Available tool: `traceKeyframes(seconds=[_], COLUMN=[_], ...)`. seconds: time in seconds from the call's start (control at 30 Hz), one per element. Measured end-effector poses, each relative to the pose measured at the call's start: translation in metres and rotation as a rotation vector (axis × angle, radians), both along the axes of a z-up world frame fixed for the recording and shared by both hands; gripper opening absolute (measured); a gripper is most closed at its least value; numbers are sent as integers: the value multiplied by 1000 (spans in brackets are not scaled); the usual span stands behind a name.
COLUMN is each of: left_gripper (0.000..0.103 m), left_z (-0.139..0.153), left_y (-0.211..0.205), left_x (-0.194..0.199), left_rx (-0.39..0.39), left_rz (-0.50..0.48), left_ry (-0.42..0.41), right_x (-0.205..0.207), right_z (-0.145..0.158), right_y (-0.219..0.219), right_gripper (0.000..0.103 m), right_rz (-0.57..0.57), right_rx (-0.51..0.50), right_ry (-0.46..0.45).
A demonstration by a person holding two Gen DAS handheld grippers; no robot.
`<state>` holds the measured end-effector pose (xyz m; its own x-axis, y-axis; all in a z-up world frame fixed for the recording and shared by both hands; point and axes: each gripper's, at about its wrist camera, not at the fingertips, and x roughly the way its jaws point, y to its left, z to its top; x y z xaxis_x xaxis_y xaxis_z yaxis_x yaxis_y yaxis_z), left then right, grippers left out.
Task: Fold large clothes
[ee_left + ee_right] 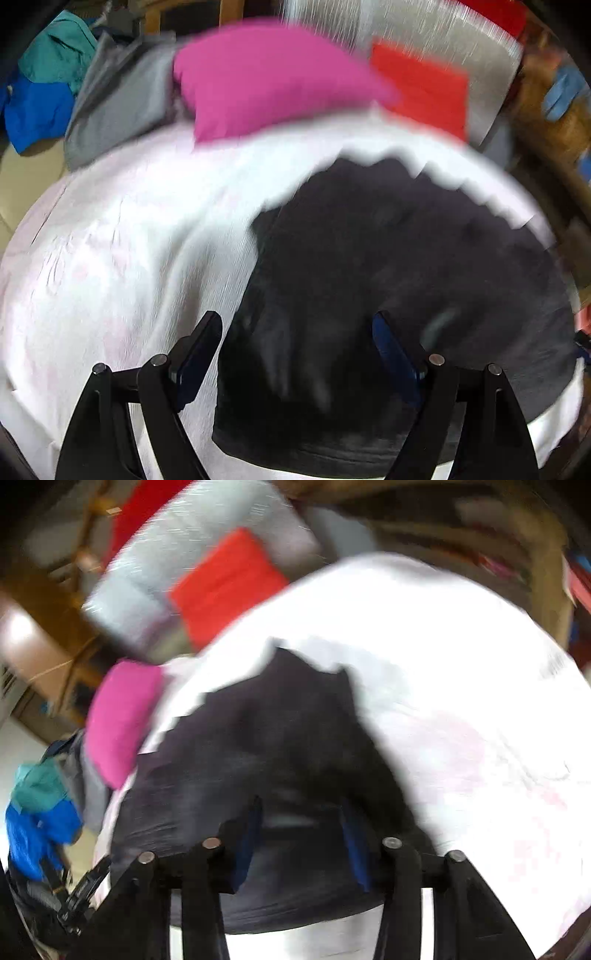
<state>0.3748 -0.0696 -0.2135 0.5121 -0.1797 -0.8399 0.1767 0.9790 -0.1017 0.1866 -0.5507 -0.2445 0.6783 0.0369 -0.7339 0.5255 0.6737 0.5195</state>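
A black garment [369, 258] lies spread flat on a white sheet [129, 240], its hem toward me. My left gripper [295, 321] hovers over the garment's near left part. It is open wide, with nothing between its fingers. In the right wrist view the same black garment [258, 738] fills the middle, on the white sheet [461, 664]. My right gripper [301, 812] is low over the garment's near edge. Its jaws stand a narrow gap apart, with black cloth showing in the gap. Blur hides whether the pads touch the cloth.
A pink pillow [266, 74] and a red cushion [424, 85] lie at the sheet's far edge. A grey cloth [118, 99] and blue and teal clothes [40, 103] are heaped at the far left. Wooden furniture [55, 646] stands beyond.
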Motion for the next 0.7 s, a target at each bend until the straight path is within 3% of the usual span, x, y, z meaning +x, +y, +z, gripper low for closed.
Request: traceKeyframes(seconds=[0.1,0.33,0.43,0.57,0.7], left_gripper=[84,84,84,84,84], left_z=[-2,33,44,35,5], left_y=[4,9,0,-20,-27], left_x=[8,3,7,24,47], left_rx=[-61,-92,-96,-45,17], left_rz=[15,49,38,7,25], left_ry=[32,-143,-194,-146,-18], right_x=[-1,23,58,105,130], right_z=[-4,57,67,59,26], right_y=[-10,-5,6,17,3], right_gripper=[32,35,35,35,34], right_rz=[-38,-34,4,39,-26], right_rx=[47,-105,-143,-168,-224], right_ry=[-7,-140,-130,-63,81])
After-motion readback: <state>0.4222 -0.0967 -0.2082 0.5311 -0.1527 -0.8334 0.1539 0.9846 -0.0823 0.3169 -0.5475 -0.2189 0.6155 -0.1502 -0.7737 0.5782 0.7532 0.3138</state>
